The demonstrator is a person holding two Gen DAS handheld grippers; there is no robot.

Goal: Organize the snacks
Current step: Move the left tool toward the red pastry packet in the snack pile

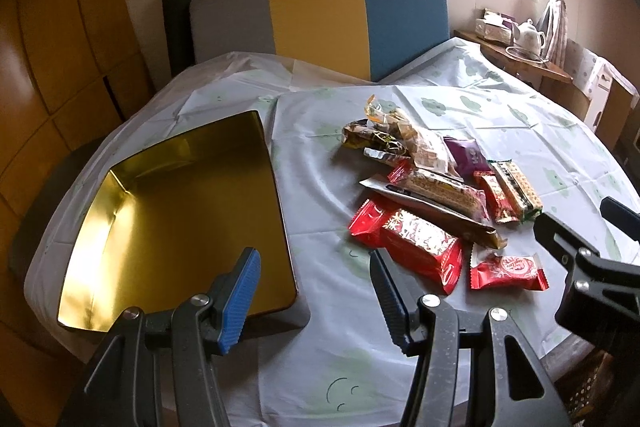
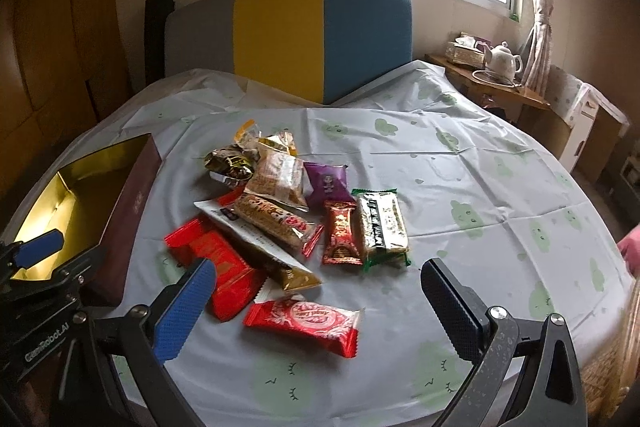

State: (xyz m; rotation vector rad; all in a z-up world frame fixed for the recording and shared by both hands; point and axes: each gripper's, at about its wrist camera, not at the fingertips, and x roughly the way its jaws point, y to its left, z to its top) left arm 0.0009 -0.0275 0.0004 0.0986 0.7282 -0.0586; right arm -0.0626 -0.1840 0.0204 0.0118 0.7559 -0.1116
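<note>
A pile of wrapped snacks (image 2: 288, 211) lies on the table, also in the left wrist view (image 1: 436, 183). A small red packet (image 2: 302, 319) is nearest, between my right gripper's open fingers; it also shows in the left wrist view (image 1: 508, 271). A larger red packet (image 1: 412, 247) lies beside it. An open box with a gold inside (image 1: 180, 223) stands left of the pile, and its dark red side shows in the right wrist view (image 2: 128, 219). My left gripper (image 1: 316, 291) is open and empty by the box's near right corner. My right gripper (image 2: 320, 311) is open and empty.
The round table (image 2: 480, 187) has a pale cloth with green cloud prints. A chair back in grey, yellow and blue (image 2: 288, 39) stands at its far side. A side table with a white teapot (image 2: 505, 58) is at the back right. My left gripper shows at the right wrist view's left edge (image 2: 40, 247).
</note>
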